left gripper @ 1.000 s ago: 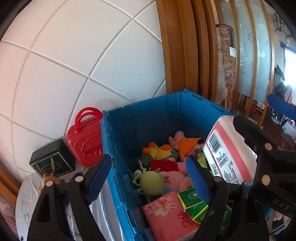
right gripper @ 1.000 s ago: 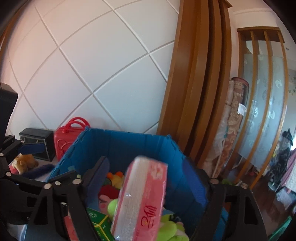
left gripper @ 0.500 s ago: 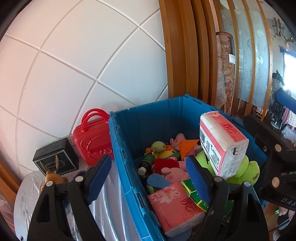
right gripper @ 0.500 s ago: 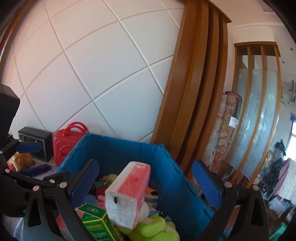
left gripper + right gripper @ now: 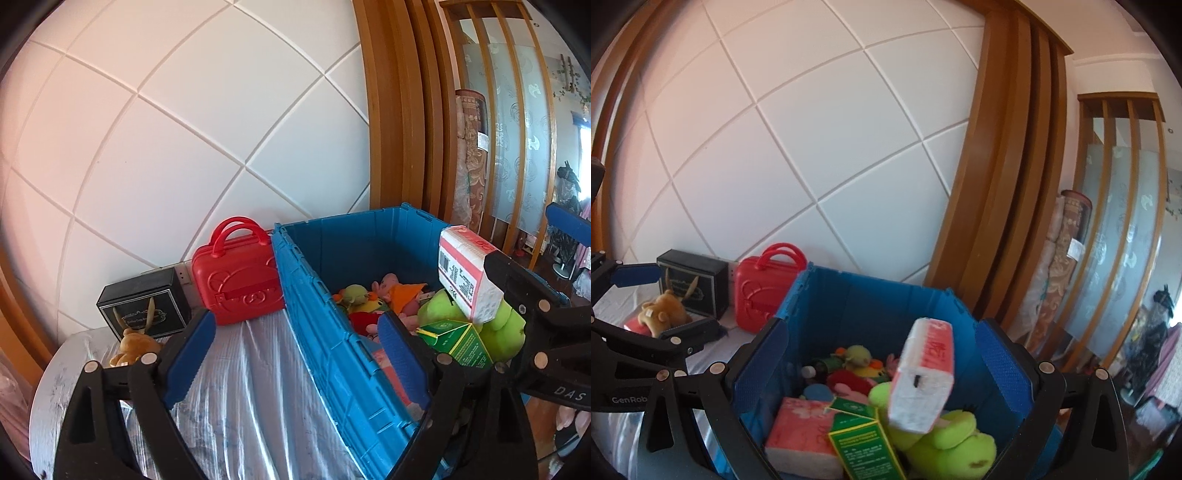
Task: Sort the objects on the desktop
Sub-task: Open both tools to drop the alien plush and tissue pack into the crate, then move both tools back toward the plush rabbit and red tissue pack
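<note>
Pink tissue pack [image 5: 925, 373] tilted upright in blue crate [image 5: 849, 295], right fingers [image 5: 759, 363] spread, left fingers [image 5: 190, 356] opening, empty.

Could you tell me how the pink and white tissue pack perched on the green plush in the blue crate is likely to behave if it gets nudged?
The tissue pack stands tilted on one narrow end on the soft green plush, so it would probably topple. Its plastic wrap looks smooth, perhaps slippery. It seems light and squashy, unlikely to break.
</note>
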